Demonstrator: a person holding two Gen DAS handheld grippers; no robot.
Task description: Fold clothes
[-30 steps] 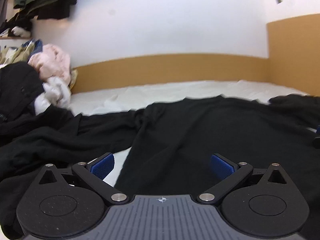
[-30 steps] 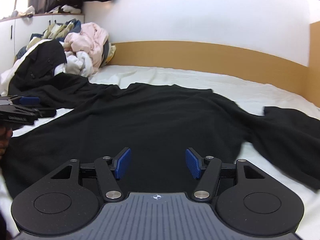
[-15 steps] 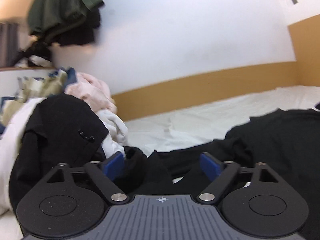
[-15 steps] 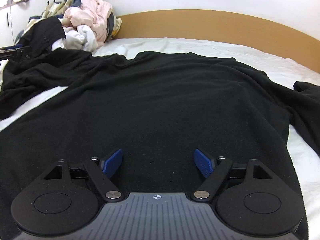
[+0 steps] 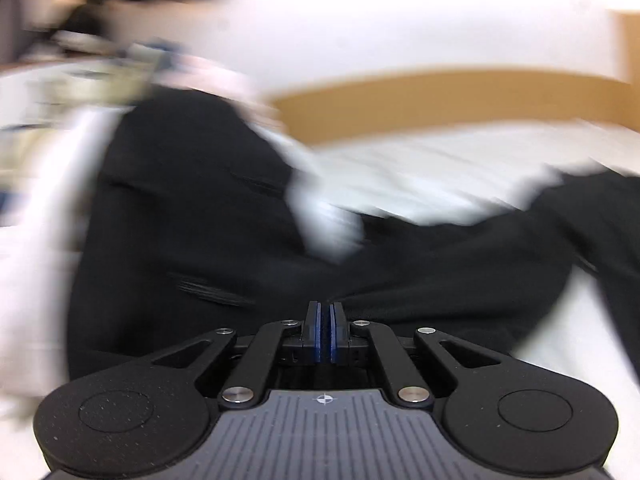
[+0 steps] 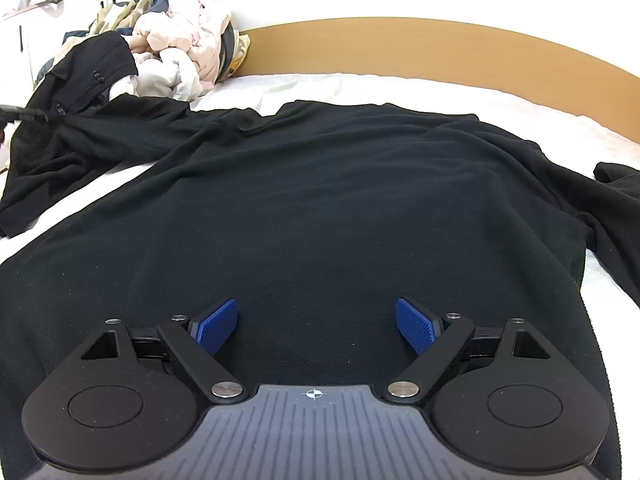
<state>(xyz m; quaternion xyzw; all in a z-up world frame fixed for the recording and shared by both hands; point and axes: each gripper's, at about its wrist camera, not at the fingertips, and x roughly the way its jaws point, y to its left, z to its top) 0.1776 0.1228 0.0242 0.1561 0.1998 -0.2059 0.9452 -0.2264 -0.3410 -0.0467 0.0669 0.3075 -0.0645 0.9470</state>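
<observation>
We see the black fleece sweater (image 6: 320,200) spread flat on the white-sheeted bed (image 6: 520,108). Our right gripper (image 6: 316,320) tilts down over its near hem, jaws opening wide and holding nothing. Our left gripper (image 5: 324,320) points slightly downward at the far-left sleeve, jaws pressed together; whether fabric is pinched, we cannot tell.

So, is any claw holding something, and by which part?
The left claw is shut on the black fleece sweater's sleeve end, apparently. The right claw, opening, holds nothing.

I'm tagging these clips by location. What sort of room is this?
Most likely a bedroom. A black top lies spread on a white-sheeted bed with a wooden headboard, and a heap of unfolded laundry sits at the far corner.
</observation>
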